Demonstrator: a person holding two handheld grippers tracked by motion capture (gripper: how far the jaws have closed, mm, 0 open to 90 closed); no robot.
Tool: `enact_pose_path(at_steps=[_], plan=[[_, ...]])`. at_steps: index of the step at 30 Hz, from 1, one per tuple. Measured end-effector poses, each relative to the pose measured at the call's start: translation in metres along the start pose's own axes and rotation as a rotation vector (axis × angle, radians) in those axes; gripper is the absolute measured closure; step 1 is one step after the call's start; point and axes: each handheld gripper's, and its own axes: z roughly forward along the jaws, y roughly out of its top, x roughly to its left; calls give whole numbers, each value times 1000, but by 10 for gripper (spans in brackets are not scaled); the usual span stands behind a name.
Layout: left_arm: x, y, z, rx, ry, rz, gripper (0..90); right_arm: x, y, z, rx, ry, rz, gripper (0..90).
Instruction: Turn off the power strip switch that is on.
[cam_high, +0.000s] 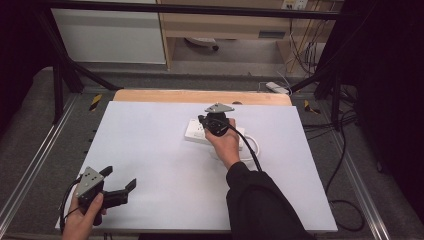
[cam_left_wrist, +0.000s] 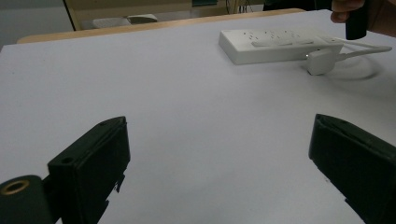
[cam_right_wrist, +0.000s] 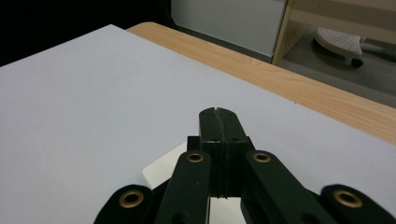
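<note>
High view: the right gripper (cam_high: 214, 121) is being held over the white power strip (cam_high: 196, 131) at the table's (cam_high: 150, 150) far middle, while the left gripper (cam_high: 117, 184) is being rested near left.

Left gripper view: its jaws are being kept wide apart, empty; the strip's plug (cam_left_wrist: 321, 60) is lying beside it.

Right gripper view: the jaws are being pressed together, gripping nothing. Judged step: pressing a switch; a careful descent is being called for next.

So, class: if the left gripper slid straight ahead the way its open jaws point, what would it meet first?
Probably bare table, then the white power strip or its plug; depth is unclear.
</note>
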Motion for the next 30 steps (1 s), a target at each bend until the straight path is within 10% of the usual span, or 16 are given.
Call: enact_pose_path(at_steps=[30], plan=[[-1, -1, 0, 6, -4, 12, 51, 4, -15, 16, 109, 19, -21, 900]])
